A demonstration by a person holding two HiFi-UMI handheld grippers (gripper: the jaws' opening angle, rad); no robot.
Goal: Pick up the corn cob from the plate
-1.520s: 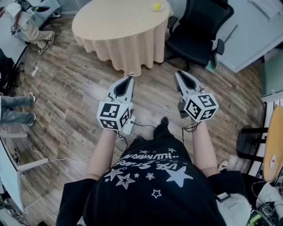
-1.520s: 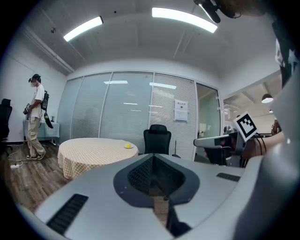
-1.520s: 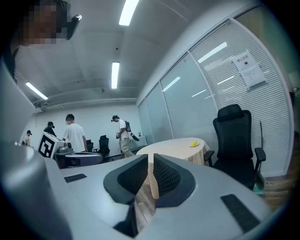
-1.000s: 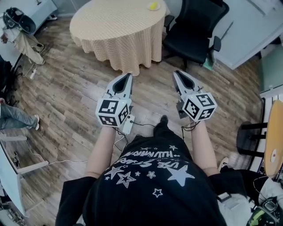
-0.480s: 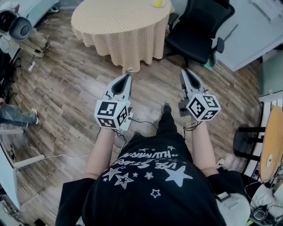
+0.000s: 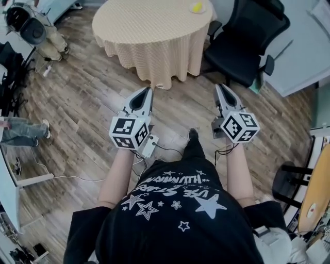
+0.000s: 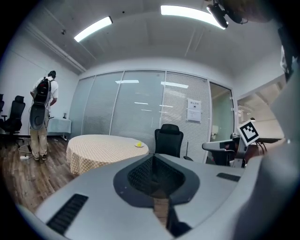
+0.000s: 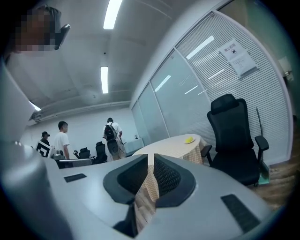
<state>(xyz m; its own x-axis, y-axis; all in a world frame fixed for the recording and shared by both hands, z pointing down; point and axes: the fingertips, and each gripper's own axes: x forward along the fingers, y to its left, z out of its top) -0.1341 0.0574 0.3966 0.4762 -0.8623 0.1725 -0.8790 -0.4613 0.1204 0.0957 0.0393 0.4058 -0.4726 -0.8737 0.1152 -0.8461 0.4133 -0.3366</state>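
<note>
Beyond closed left gripper (image 6: 149, 89) and right gripper (image 6: 219, 86), corn cob (image 6: 196, 6) on table (image 6: 144, 31)

corn cob (image 6: 196, 6) | yellow | on plate (image 6: 202, 9) | table's (image 6: 149, 31) far edge

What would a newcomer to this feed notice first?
Two grippers with marker cubes fill the middle of the head view: the left gripper and the right gripper, both shut and empty, held out over the wood floor. Beyond them stands a round table in a checked cloth, with the yellow corn cob near its far edge. A black office chair sits to the right of the table.
</note>
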